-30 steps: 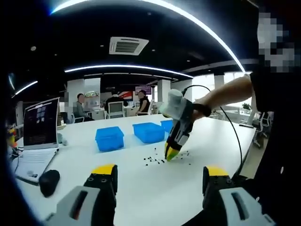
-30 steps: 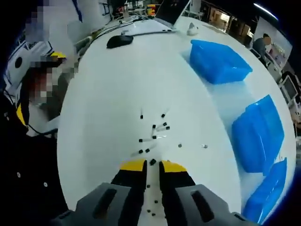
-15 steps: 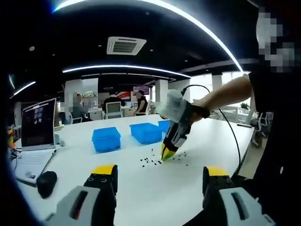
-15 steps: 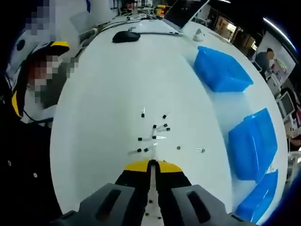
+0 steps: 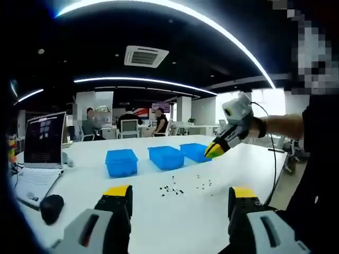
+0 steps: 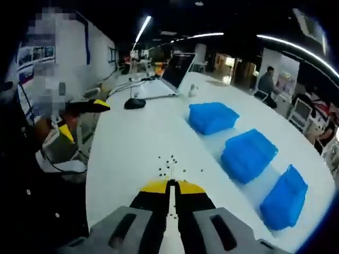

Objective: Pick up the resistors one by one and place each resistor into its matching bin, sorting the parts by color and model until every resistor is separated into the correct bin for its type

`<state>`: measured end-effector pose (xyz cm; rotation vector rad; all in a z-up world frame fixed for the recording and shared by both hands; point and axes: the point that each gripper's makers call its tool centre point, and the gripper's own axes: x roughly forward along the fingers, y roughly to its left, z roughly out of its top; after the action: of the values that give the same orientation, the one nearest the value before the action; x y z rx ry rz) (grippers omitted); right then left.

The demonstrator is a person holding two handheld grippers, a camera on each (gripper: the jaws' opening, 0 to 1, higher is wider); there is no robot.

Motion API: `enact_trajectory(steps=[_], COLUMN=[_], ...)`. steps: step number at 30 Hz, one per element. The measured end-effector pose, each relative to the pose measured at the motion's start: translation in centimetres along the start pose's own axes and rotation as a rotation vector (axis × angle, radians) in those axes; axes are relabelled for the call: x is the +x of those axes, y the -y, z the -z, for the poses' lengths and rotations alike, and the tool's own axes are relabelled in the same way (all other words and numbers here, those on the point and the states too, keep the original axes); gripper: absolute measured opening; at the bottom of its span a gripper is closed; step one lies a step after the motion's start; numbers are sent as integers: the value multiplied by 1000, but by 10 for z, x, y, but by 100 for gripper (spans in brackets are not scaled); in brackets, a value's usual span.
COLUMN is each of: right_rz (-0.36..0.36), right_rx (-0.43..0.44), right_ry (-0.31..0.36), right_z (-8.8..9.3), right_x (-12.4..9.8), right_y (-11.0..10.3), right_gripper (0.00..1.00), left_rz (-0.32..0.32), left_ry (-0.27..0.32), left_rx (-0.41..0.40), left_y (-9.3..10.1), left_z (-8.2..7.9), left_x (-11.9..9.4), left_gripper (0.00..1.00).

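Note:
Small dark resistors [image 5: 172,189] lie scattered on the white table [image 5: 79,180], in front of three blue bins [image 5: 122,160] [image 5: 166,156] [image 5: 195,151]. My left gripper [image 5: 181,193] hovers low at the near edge, jaws wide apart and empty. My right gripper [image 6: 170,185] is shut on a resistor, whose thin lead pokes out past the tips. In the left gripper view the right gripper [image 5: 214,150] hangs raised in front of the rightmost bin. From the right gripper view the resistors [image 6: 172,161] lie below, with the bins [image 6: 213,116] [image 6: 249,153] [image 6: 283,198] to the right.
An open laptop [image 5: 42,143] and a black mouse [image 5: 51,203] sit at the table's left end, also seen as laptop [image 6: 175,71] and mouse [image 6: 135,103]. People sit at desks far behind. The person's dark sleeve and a cable run along the right.
The right gripper shut on a resistor in the pile, then rose off the table and swung toward the bins. The left gripper has stayed open and nearly still.

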<state>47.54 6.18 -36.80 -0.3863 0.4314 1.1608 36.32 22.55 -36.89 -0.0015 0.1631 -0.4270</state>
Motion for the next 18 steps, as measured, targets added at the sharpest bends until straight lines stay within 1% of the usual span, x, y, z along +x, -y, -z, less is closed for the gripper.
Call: enact_trajectory(steps=[1,3,5,6,7,9,10,11,13,14,16,18], right_rz=[25,82,137,173,215,273,308,329,338,349,338,320], right_rx=[38,96,132,149,163,180,181,169,158,137,129,108], right_ry=[41,188,312,366,408,483,505,528,568,594,584,601], right_z=[1,-2,-1,1,4,9,11,11,7,0,-8,-20], right_x=[-12,-40,-61,-71,-80,-94,-99,-104,-109,-112,-108,-103], right_y=[1,0,-2,-2,-3,-8,-9,-11,-17,-20,-22,-21], right_gripper=[7,7,7,7,7,7,7,7,7,7,7,7], left_rz=[0,-1,-5,-6,-9,-11,-11,-10,-8,-7,-4,-6], left_ry=[7,17,31,37,44,48,48,48,45,44,41,38], left_rx=[-1,-1,-4,-5,-6,-6,-5,-2,3,4,4,4], left_y=[0,-1,-2,-2,-2,-2,-1,0,2,2,4,4], left_z=[-2,-6,-11,-13,-15,-18,-19,-19,-20,-20,-19,-18], left_x=[1,2,3,3,4,5,6,6,6,6,4,2], left_gripper=[74,74,74,74,74,74,74,74,74,74,74,74])
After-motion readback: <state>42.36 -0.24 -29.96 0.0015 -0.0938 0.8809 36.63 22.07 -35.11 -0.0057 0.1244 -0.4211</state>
